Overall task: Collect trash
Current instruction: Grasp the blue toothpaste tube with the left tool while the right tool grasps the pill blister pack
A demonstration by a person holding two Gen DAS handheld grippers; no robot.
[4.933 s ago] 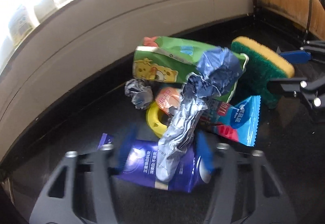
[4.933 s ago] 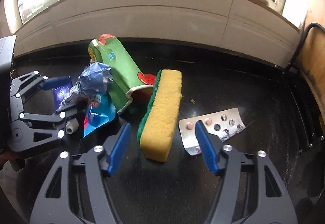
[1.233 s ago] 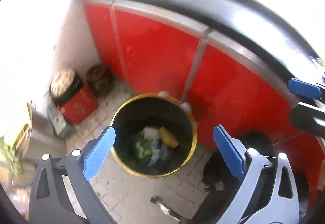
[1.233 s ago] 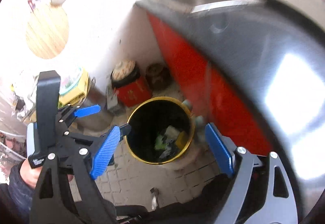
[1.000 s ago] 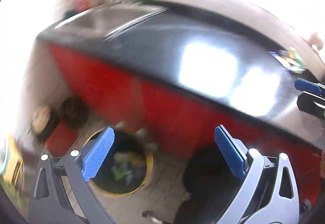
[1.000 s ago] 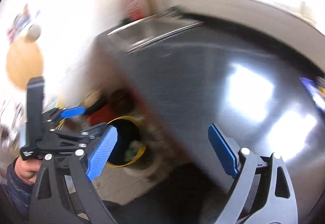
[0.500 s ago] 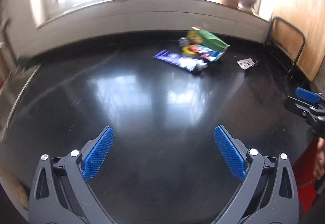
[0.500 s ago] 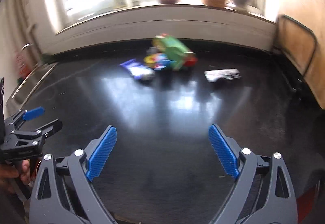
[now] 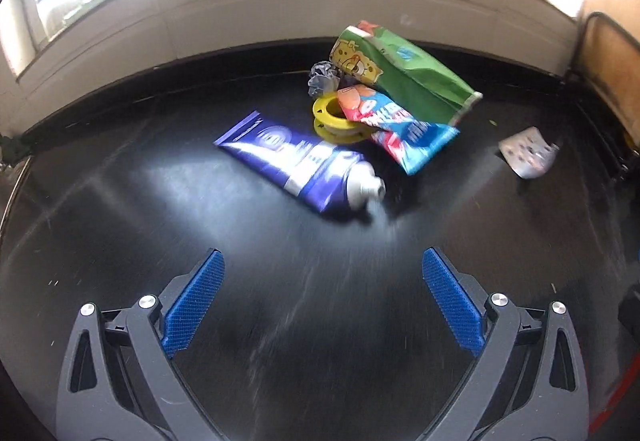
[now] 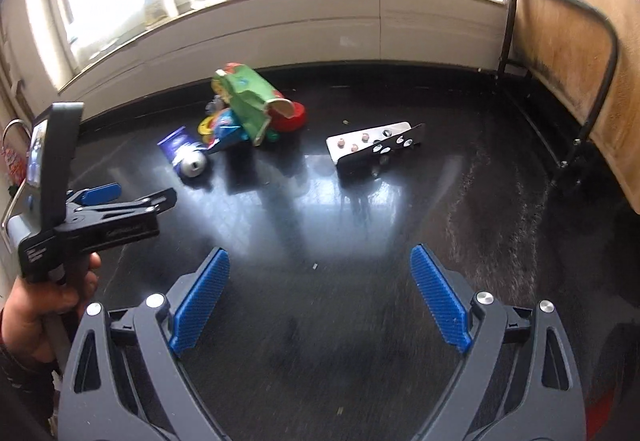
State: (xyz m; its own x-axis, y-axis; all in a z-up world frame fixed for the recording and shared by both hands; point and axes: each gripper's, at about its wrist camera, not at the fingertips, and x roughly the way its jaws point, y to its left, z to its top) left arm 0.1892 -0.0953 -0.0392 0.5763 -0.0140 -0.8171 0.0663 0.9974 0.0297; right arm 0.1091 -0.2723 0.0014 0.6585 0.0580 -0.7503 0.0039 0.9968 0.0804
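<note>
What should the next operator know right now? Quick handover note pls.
Left gripper: open, nothing held, low over the counter, facing the pile.
Right gripper: open, nothing held, facing the blister pack.
On the counter: tube nearest, then yellow ring, blue-red wrapper, green bag, foil ball; blister pack apart to the right.
Done: cannot tell from these views.
Left: bin all six. Tube probably first.
</note>
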